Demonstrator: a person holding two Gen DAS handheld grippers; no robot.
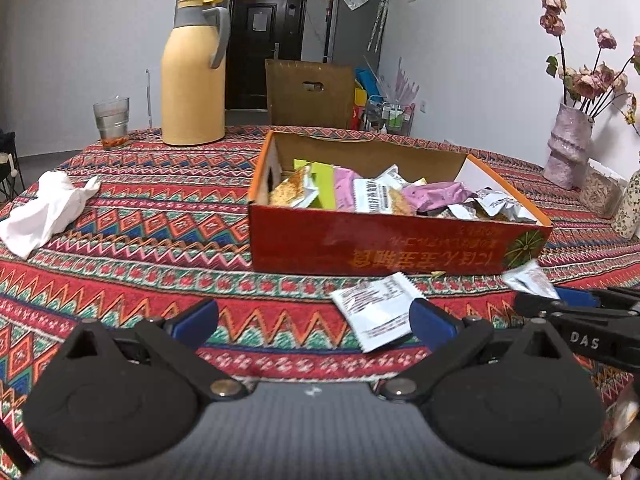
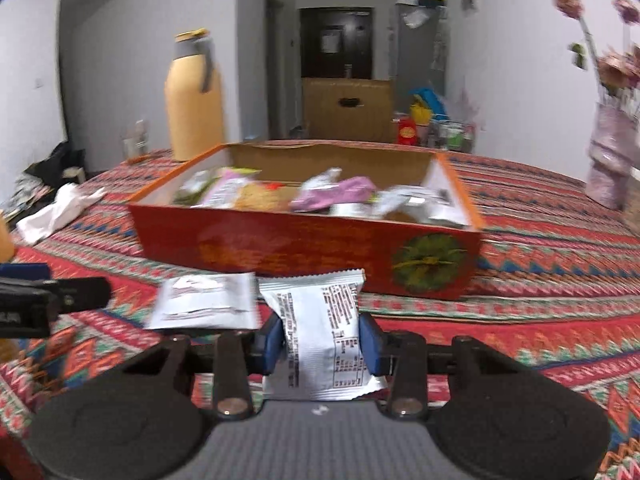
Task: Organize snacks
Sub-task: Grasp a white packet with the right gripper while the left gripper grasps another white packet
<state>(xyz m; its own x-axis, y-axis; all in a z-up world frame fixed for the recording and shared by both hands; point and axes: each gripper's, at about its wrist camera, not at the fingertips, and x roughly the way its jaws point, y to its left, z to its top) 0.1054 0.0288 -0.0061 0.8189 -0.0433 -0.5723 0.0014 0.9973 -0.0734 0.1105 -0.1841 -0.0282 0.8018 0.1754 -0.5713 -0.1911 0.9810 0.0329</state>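
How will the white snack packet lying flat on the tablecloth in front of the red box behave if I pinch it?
The flat white packet looks thin and crinkled, so probably light and floppy, sagging once lifted. Its glossy film may slip. The one in the right gripper bulges between the pads, so expect soft give.

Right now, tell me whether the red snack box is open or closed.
Open. The red box has no lid on top, and the snack packets inside show over its rim in both wrist views.

2 wrist views, low over the surface (image 1: 160,240).
Both faced the red snack box (image 1: 360,244) nearby, which they shared.
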